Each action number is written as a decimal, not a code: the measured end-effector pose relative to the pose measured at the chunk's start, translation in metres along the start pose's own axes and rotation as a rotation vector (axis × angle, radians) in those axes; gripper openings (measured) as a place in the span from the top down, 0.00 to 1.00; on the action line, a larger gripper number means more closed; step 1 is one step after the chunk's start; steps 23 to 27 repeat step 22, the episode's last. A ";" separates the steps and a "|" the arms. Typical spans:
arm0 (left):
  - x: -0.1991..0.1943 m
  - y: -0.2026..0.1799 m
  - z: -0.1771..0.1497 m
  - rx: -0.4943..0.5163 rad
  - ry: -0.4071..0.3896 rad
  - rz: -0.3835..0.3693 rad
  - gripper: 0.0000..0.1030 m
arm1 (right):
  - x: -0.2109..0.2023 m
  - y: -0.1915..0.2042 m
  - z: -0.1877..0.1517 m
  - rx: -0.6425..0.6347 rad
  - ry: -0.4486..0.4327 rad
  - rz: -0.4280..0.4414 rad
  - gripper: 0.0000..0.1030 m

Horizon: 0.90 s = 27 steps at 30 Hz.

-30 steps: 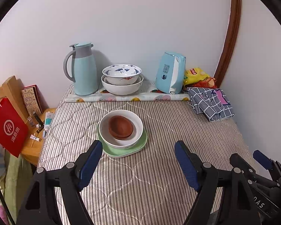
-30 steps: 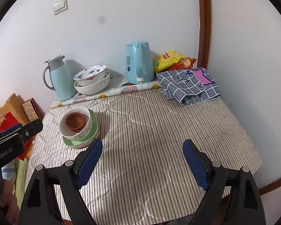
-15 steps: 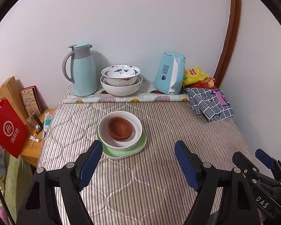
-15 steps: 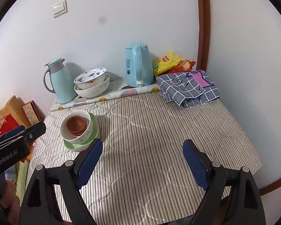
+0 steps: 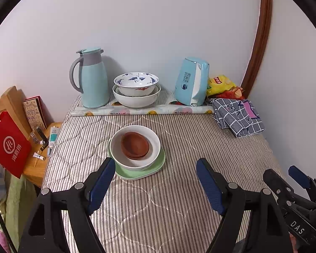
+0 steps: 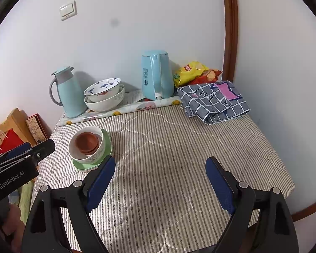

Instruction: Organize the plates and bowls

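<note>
A green plate (image 5: 158,166) lies on the striped table. On it stands a white bowl (image 5: 120,147) with a small brown bowl (image 5: 134,145) inside. The stack also shows in the right wrist view (image 6: 88,147). At the back, a blue-patterned bowl (image 5: 135,83) sits nested in a larger white bowl (image 5: 137,99). My left gripper (image 5: 153,181) is open and empty, just in front of the stack. My right gripper (image 6: 160,179) is open and empty, to the right of the stack over bare cloth.
A light blue thermos jug (image 5: 92,80) and a blue kettle (image 5: 191,82) stand at the back by the wall. A snack bag (image 5: 221,84) and a folded checked cloth (image 5: 238,116) lie back right. A red paper bag (image 5: 8,145) stands on a side stand left.
Both grippers have drawn back and risen slightly from the table, so the stack looks a little farther away. The dishes have not moved.
</note>
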<state>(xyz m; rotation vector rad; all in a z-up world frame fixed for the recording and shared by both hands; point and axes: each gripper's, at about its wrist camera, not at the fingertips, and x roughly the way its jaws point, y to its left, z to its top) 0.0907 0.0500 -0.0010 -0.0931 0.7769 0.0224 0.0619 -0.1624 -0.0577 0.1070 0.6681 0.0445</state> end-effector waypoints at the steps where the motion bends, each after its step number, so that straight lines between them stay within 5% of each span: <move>1: 0.000 0.000 0.000 0.000 0.000 -0.001 0.24 | 0.000 0.000 0.001 -0.001 0.000 -0.001 0.16; 27: 0.020 -0.002 0.011 0.008 0.017 0.007 0.24 | 0.015 0.001 0.013 0.004 0.004 0.013 0.16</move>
